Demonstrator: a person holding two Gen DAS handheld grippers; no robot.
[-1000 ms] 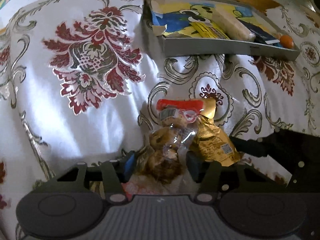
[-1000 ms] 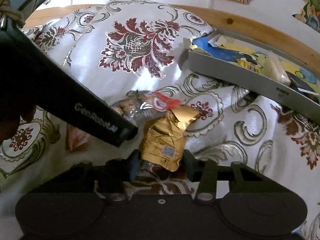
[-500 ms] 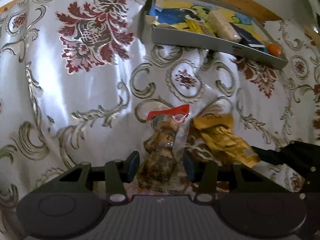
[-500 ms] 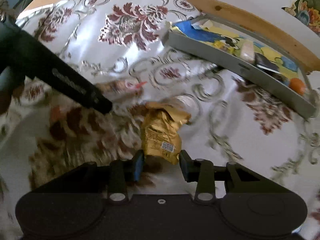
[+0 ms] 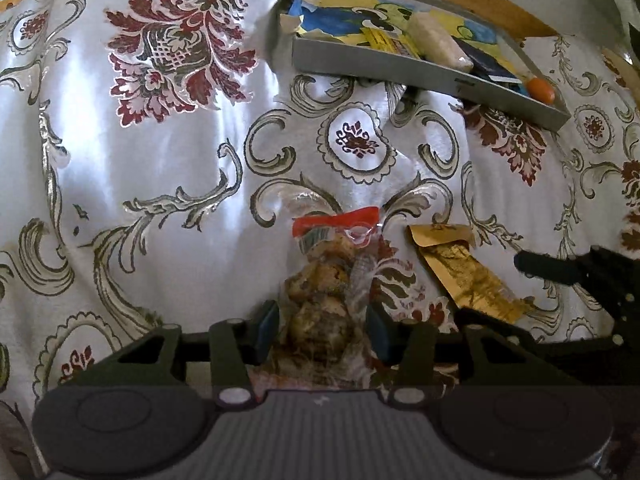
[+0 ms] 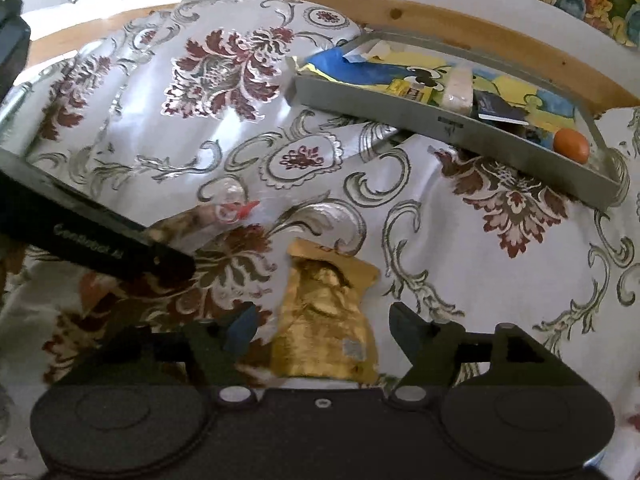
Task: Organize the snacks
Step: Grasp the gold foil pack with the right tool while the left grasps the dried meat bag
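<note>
A clear bag of cookies with a red top (image 5: 320, 280) sits between my left gripper's (image 5: 322, 330) fingers, which are shut on its lower part. In the right wrist view the same cookie bag (image 6: 200, 220) pokes out past the left gripper's black body (image 6: 100, 240). A gold foil snack packet (image 6: 324, 320) lies flat on the floral cloth between the fingers of my right gripper (image 6: 320, 328), which stands open and apart from it on both sides. The left wrist view shows the gold packet (image 5: 464, 276) just right of the cookie bag.
A grey tray (image 5: 400, 68) rests at the back right on the cloth, lined with a blue and yellow picture. It holds a pale wrapped bar (image 5: 436, 40), a yellow packet (image 5: 388, 42), a dark packet (image 5: 488, 66) and an orange ball (image 6: 571, 145). A wooden edge (image 6: 480, 28) runs behind it.
My right gripper was shut on the gold packet and has now opened, leaving it on the cloth. Both grippers pulled back from the tray. The left gripper still holds the cookie bag.
</note>
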